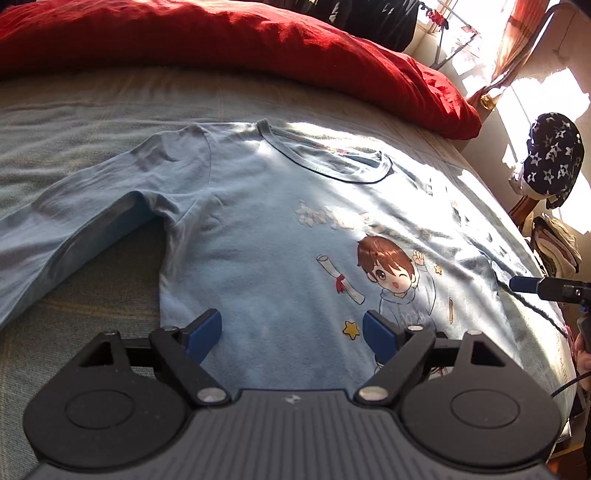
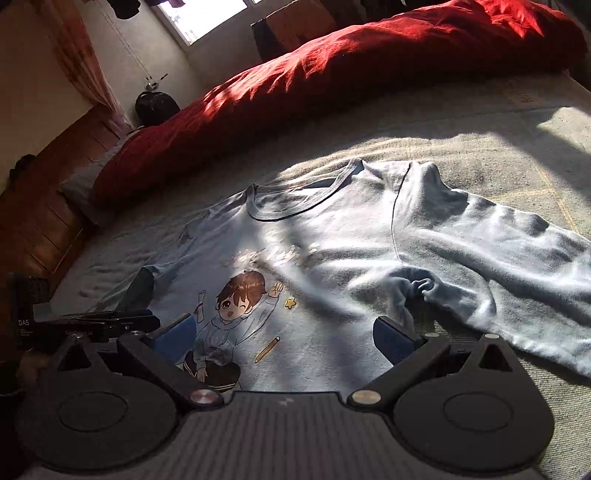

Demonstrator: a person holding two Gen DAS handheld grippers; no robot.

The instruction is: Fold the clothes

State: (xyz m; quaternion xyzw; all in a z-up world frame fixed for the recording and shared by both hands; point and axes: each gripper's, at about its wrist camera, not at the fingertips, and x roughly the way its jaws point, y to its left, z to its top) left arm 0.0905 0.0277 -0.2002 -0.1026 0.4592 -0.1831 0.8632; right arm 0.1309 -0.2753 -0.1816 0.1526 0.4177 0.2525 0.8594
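Observation:
A light blue long-sleeved shirt (image 1: 266, 236) lies face up on the bed, collar (image 1: 325, 155) away from me and a cartoon boy print (image 1: 391, 269) on its chest. One sleeve (image 1: 55, 236) stretches off to the left. My left gripper (image 1: 291, 334) hovers open over the shirt's lower hem with nothing between its blue pads. In the right wrist view the same shirt (image 2: 332, 266) spreads out with that sleeve (image 2: 517, 266) running right. My right gripper (image 2: 284, 338) is open above the hem by the print (image 2: 236, 302). The left gripper (image 2: 110, 321) shows at the left.
A red duvet (image 1: 258, 48) is bunched along the far side of the bed (image 1: 92, 103). A wooden headboard (image 2: 44, 206) and a grey pillow (image 2: 81, 188) stand at one end. A star-patterned cloth (image 1: 554, 162) hangs beyond the bed's edge. A sunlit window (image 2: 207, 18) is behind.

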